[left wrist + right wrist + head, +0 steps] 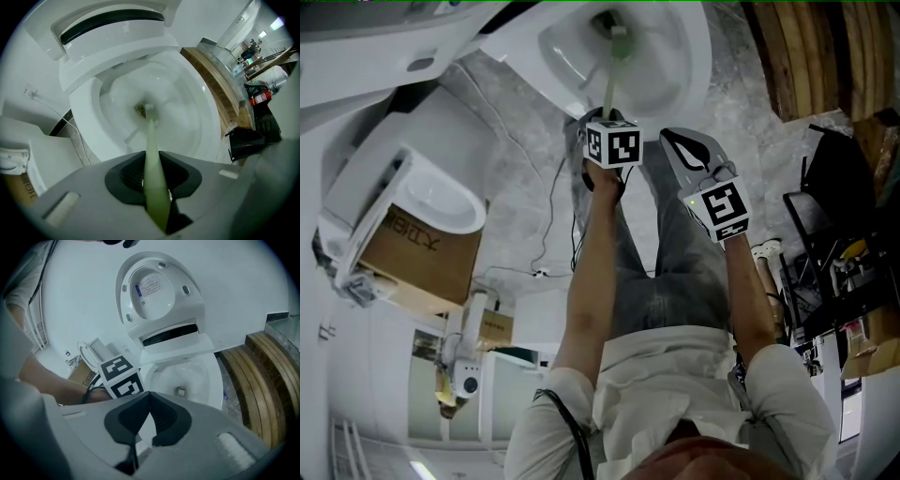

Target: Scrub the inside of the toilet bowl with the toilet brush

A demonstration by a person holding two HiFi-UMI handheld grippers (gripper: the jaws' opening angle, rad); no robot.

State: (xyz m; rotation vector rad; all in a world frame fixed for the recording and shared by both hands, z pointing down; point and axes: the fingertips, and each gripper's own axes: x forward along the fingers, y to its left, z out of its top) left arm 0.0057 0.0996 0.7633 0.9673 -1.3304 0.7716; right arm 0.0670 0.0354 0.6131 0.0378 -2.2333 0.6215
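A white toilet stands with its seat lid [154,287] raised and its bowl [661,56] open in front of me. My left gripper [609,120] is shut on the pale green handle of the toilet brush [151,140], just in front of the bowl's near rim. The brush head [149,108] sits low in the bowl [187,117] at the drain. To the right and slightly behind, my right gripper [675,139] hangs with its jaws shut and nothing between them. In the right gripper view its jaws [149,397] meet at the tips, facing the bowl [201,376] and the left gripper's marker cube [119,376].
A second white fixture [441,202] rests on a cardboard box [431,253] to the left. A thin cable [548,216] trails over the marble floor. Curved wooden boards [262,380] lie right of the toilet, with a black rack [825,244] and a red fire extinguisher [260,96] beyond.
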